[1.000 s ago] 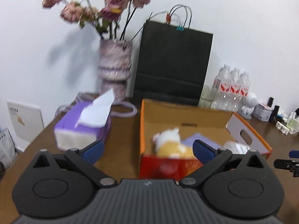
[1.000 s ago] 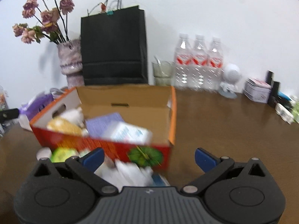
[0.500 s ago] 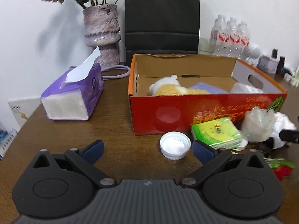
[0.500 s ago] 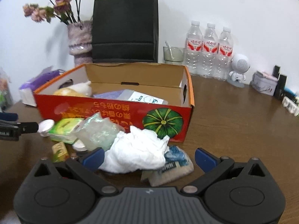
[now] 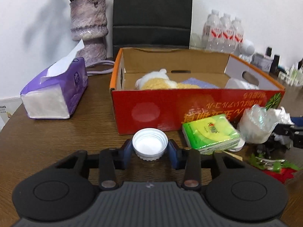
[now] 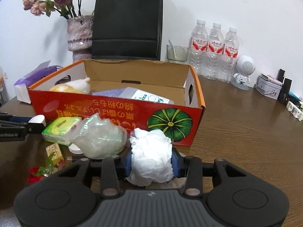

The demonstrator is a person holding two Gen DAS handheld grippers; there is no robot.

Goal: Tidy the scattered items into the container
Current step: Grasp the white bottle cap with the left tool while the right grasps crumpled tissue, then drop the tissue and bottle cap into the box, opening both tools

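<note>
The red and orange cardboard box (image 5: 151, 104) stands open on the brown table and holds a plush toy (image 5: 161, 81) and a white packet (image 6: 149, 97). In front of it my left gripper (image 5: 150, 150) is closing its jaws, with the blue pads against both sides of a white bottle cap (image 5: 150, 143). My right gripper (image 6: 151, 161) is also closing, and its pads squeeze a crumpled white tissue (image 6: 151, 151). Between the two lie a green tissue pack (image 5: 210, 132), a wad of clear plastic (image 6: 98, 138), a small yellow box (image 6: 55, 150) and a red flower (image 5: 280, 172).
A purple tissue box (image 5: 55, 92) sits left of the box. Behind it stand a vase (image 5: 89, 30) and a black paper bag (image 5: 151, 15). Water bottles (image 6: 214, 53), a glass (image 6: 177, 54), a white figure (image 6: 243, 71) and small items line the back right.
Both grippers dropped from above the box to the table in front of it. Their jaws then went from wide apart to closed, the left on the cap and the right on the tissue.
</note>
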